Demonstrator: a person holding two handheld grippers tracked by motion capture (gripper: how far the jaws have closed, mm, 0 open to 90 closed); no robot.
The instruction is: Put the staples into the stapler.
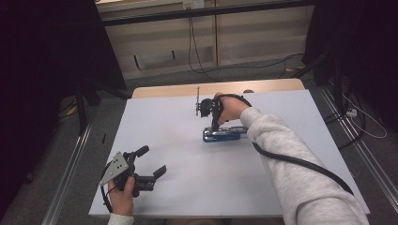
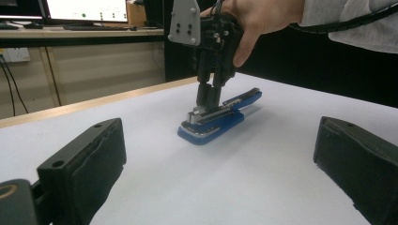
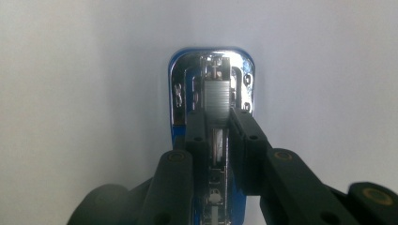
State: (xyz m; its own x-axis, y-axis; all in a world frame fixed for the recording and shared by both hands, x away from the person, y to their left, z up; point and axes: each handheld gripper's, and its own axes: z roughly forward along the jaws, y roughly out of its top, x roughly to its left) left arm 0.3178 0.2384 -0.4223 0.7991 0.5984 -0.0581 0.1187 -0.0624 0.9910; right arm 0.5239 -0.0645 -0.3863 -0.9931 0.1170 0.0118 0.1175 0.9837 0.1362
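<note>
While both hands sit at the white table (image 1: 178, 187), notes run near to far:

Left gripper (image 1: 152, 161): at 7 o'clock on the sheet, held in the person's left hand (image 1: 123, 197); jaws spread wide, nothing between them, pads clear of the surface in the left gripper view.

Stapler (image 1: 224, 134): blue, lying flat just right of centre, about 1 o'clock from the left gripper and well apart from it; top swung open, metal staple channel (image 3: 217, 96) bared.

Right gripper (image 1: 215, 126): pointing down on the stapler from its 12 o'clock side, gripped by the right hand (image 1: 231, 110); jaws drawn narrow, straddling the staple channel, pads against its sides.

Far edge: bare wood strip (image 1: 164, 90) at 12 o'clock.
</note>
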